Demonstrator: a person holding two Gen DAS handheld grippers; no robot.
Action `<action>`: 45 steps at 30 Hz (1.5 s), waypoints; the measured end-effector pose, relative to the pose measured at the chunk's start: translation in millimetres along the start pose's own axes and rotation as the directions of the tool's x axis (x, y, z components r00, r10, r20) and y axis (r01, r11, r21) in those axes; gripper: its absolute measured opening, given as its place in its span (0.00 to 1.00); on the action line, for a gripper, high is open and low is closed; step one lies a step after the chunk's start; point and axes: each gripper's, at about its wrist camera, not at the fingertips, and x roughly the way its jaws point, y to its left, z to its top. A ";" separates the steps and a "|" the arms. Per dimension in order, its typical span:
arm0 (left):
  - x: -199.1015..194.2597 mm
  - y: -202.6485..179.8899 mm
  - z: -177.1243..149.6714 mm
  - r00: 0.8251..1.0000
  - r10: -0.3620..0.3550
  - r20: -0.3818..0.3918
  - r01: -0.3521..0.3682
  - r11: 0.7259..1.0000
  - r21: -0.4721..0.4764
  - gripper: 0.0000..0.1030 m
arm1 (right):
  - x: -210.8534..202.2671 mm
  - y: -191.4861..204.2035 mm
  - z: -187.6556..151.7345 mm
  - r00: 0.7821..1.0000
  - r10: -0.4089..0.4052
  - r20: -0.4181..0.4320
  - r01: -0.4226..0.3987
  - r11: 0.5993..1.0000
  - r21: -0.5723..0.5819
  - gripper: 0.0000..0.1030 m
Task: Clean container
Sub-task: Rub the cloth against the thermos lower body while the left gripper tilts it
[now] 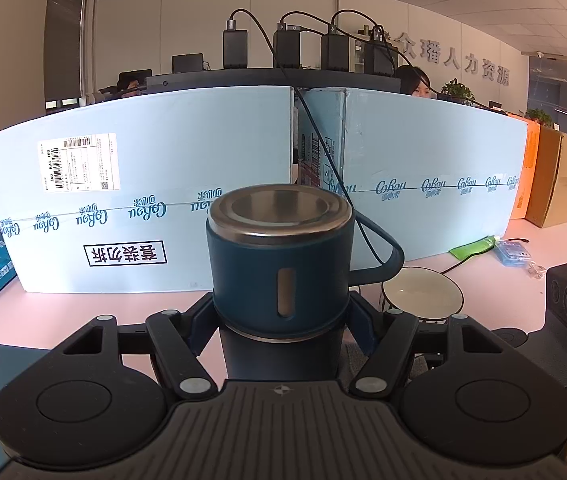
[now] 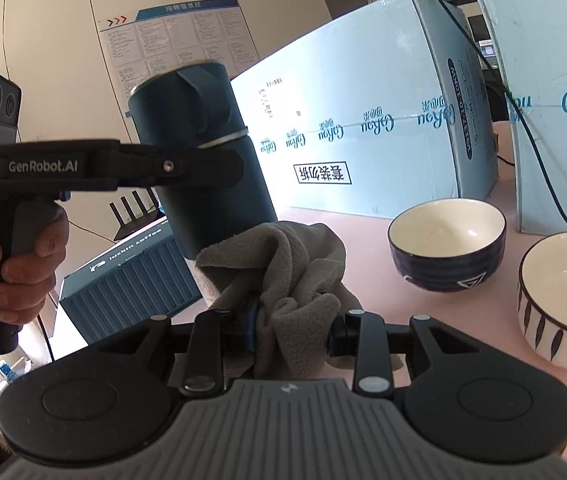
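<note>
Left gripper (image 1: 279, 320) clamps the dark blue flask (image 1: 279, 264), lid on, held above the pink table (image 1: 83, 308). Only the right wrist view shows the hand (image 2: 15, 264) on its handle, plus the right gripper (image 2: 291, 320) pinched on the grey cloth (image 2: 283, 268), which touches the flask's lower end; two bowls (image 2: 447, 244) beside it.

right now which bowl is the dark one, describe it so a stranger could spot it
Start at the pale blue cartons standing along the back of the pink table. Two bowls sit in front of them; take the dark bowl nearer the cartons. Its outside is navy with a white triangle mark, while the striped bowl is white with dark leaf-like strokes.
</note>
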 end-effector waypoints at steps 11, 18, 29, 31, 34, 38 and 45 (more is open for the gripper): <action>-1.4 -0.6 -0.7 1.000 -0.006 0.002 0.005 1.000 0.002 0.61 | 19.8 -8.7 -2.9 0.996 -0.017 -0.087 0.017 1.000 -0.005 0.34; -2.1 -1.5 -1.1 1.000 -0.009 0.002 0.009 1.000 0.004 0.61 | -3.4 -22.5 26.6 0.997 -0.018 0.072 0.016 1.000 0.021 0.34; -1.9 -3.8 -0.3 1.000 -0.012 0.002 0.012 1.000 0.000 0.61 | 17.5 -39.5 40.7 0.996 -0.024 0.090 0.021 0.999 0.035 0.34; -2.0 -3.4 -0.7 1.000 -0.006 0.001 0.006 1.000 -0.003 0.61 | 17.9 -32.1 37.9 0.998 -0.051 0.039 0.050 0.998 0.033 0.34; -2.3 -1.9 -1.0 1.000 -0.005 0.002 0.005 1.000 -0.011 0.61 | 24.9 -30.8 27.9 0.995 -0.084 -0.050 0.086 0.995 0.046 0.34; -2.7 -1.0 -1.7 1.000 -0.003 0.004 0.003 1.000 -0.014 0.61 | 17.6 -28.6 24.6 0.988 -0.102 -0.114 0.109 0.992 0.057 0.34; -2.4 -1.3 -1.4 1.000 -0.008 0.005 0.008 1.000 -0.013 0.61 | -6.6 -23.3 46.7 0.997 -0.037 -0.069 0.046 0.989 0.140 0.34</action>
